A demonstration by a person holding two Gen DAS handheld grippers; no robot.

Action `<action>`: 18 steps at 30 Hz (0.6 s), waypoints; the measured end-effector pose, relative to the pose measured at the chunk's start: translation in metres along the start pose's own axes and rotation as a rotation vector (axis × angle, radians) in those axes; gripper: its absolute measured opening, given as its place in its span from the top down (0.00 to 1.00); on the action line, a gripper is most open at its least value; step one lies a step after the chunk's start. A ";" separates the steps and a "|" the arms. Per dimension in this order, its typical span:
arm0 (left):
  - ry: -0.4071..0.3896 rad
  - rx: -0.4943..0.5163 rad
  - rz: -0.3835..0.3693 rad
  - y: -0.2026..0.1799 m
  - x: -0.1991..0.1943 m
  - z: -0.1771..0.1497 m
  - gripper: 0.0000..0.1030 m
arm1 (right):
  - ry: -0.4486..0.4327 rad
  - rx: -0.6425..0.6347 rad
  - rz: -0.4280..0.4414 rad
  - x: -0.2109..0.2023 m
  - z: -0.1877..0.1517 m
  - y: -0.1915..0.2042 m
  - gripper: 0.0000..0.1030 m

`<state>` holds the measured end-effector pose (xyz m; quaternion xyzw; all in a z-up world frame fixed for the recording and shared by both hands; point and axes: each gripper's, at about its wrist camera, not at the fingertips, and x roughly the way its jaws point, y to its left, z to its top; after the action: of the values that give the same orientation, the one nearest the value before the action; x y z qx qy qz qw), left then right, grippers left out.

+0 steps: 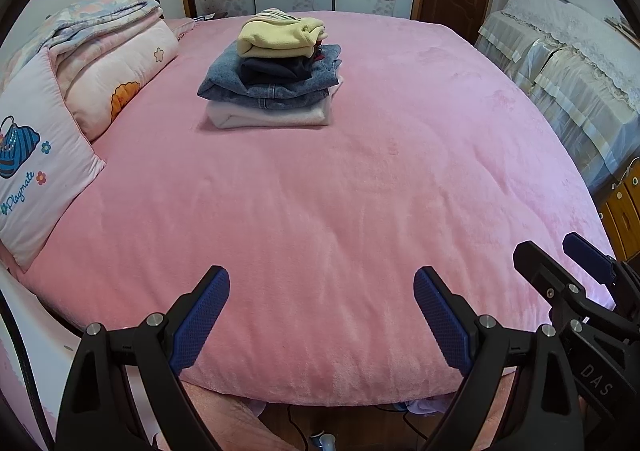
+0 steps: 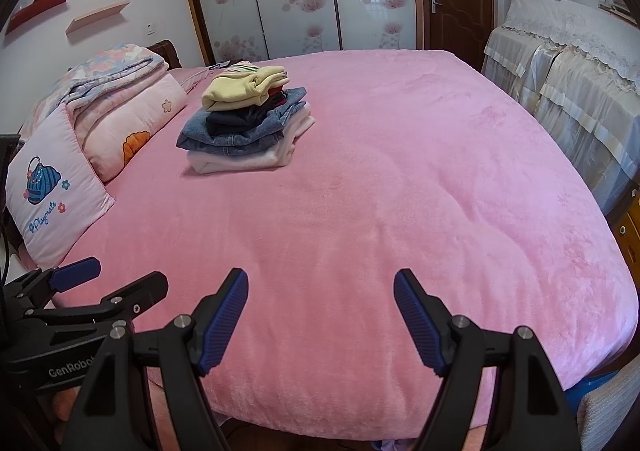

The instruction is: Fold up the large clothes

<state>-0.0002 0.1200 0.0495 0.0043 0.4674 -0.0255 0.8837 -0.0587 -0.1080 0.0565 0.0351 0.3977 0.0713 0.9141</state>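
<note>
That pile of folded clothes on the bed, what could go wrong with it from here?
The pile is uneven: the yellow top sits off-centre on the jeans, so adding another piece or nudging it might topple it. It lies far from both open tongs, so reaching it means a long stretch over the soft pink blanket, which may shift underneath.
</note>
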 end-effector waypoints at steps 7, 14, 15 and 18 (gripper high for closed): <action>-0.001 0.005 0.000 -0.001 0.001 0.000 0.10 | -0.007 0.012 -0.005 0.000 -0.001 0.000 0.26; 0.002 0.002 0.001 -0.001 0.001 -0.001 0.10 | -0.007 0.019 -0.008 0.000 -0.002 -0.002 0.26; 0.003 0.002 0.000 -0.002 0.001 -0.001 0.10 | -0.007 0.021 -0.009 0.000 -0.003 -0.002 0.26; 0.009 0.001 0.000 -0.001 0.002 -0.002 0.10 | -0.008 0.026 -0.010 0.001 -0.002 -0.002 0.26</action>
<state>-0.0011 0.1189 0.0467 0.0050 0.4714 -0.0258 0.8815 -0.0597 -0.1097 0.0541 0.0452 0.3953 0.0614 0.9154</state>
